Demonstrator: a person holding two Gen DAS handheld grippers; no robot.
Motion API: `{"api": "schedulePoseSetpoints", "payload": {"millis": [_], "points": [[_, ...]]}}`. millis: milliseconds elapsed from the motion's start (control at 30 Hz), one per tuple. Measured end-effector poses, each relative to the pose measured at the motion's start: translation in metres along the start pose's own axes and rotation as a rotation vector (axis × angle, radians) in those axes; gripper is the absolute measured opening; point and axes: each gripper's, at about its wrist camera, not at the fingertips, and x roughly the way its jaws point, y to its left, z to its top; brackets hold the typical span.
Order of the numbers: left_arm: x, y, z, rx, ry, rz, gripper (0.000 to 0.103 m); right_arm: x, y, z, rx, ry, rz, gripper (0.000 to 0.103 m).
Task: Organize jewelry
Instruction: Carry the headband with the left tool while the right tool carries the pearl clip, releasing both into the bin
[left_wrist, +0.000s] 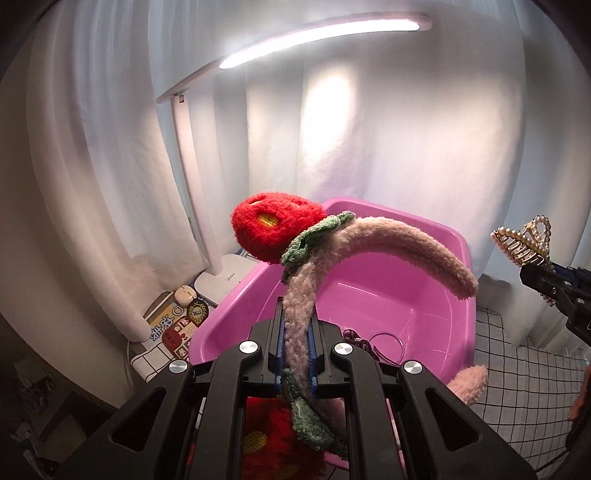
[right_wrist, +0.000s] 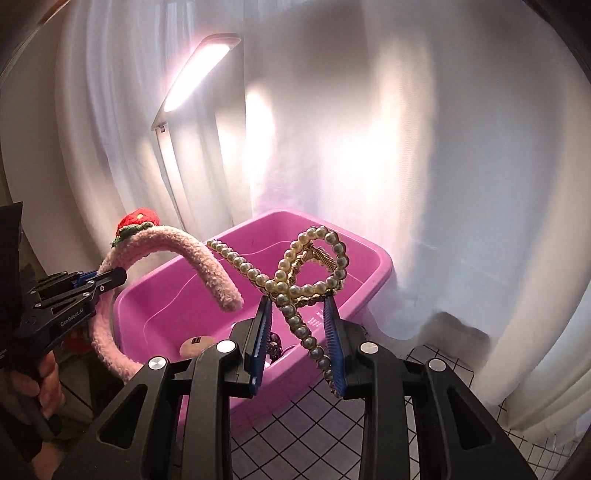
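Note:
My left gripper (left_wrist: 297, 314) is shut on a fuzzy pink headband (left_wrist: 399, 240) with a red strawberry (left_wrist: 273, 229) and green leaves, held up over the near left rim of a pink plastic bin (left_wrist: 424, 295). It also shows in the right wrist view (right_wrist: 107, 278), with the headband (right_wrist: 173, 240) arching over the bin (right_wrist: 177, 306). My right gripper (right_wrist: 299, 306) is shut on a gold pearl hair claw (right_wrist: 314, 258), held above the bin's near edge. The claw (left_wrist: 524, 240) and right gripper (left_wrist: 532, 271) appear at the right of the left wrist view.
Small jewelry pieces and a thin ring (left_wrist: 384, 343) lie on the bin's floor. A white desk lamp (left_wrist: 207, 192) stands behind the bin on the left, by white curtains (left_wrist: 406, 129). A grid-patterned cloth (left_wrist: 517, 369) covers the table. Small printed items (left_wrist: 173, 325) lie near the lamp's base.

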Motion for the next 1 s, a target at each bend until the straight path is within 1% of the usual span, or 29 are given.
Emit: {"api": "schedulePoseSetpoints", "payload": {"millis": [167,333,433,500,633,733,767,800,833,867,900,933,1000], "points": [[0.035,0.002,0.003,0.063,0.052,-0.011,0.010,0.048,0.011,0.017,0.002,0.054,0.009,0.028],[0.061,0.002,0.007,0.092,0.083,-0.024,0.011,0.088,0.014,0.025,0.022,0.114,0.007,0.028],[0.075,0.001,0.009,0.100,0.107,-0.027,0.013,0.105,0.015,0.027,0.022,0.146,-0.007,0.028],[0.083,0.000,0.009,0.099,0.126,-0.028,0.016,0.115,0.017,0.029,0.020,0.164,-0.016,0.028],[0.096,0.001,0.006,0.097,0.155,-0.022,0.018,0.131,0.018,0.031,0.025,0.195,-0.038,0.028],[0.101,0.002,0.004,0.087,0.175,-0.024,0.019,0.141,0.019,0.032,0.033,0.237,-0.054,0.029],[0.103,0.002,0.004,0.087,0.183,-0.026,0.023,0.142,0.019,0.032,0.032,0.243,-0.060,0.036],[0.104,0.003,0.003,0.084,0.189,-0.018,0.037,0.144,0.020,0.035,0.028,0.236,-0.074,0.051],[0.104,0.004,0.003,0.079,0.192,-0.008,0.048,0.143,0.021,0.036,0.021,0.221,-0.092,0.058],[0.103,0.006,0.003,0.071,0.195,-0.025,0.059,0.141,0.023,0.038,0.011,0.203,-0.106,0.063],[0.101,0.008,0.004,0.060,0.190,-0.045,0.065,0.139,0.025,0.040,-0.001,0.187,-0.118,0.063],[0.099,0.010,0.003,0.052,0.178,-0.059,0.067,0.139,0.026,0.041,-0.010,0.184,-0.125,0.064],[0.095,0.008,0.004,0.058,0.170,-0.064,0.076,0.141,0.026,0.042,-0.016,0.194,-0.122,0.064]]}}
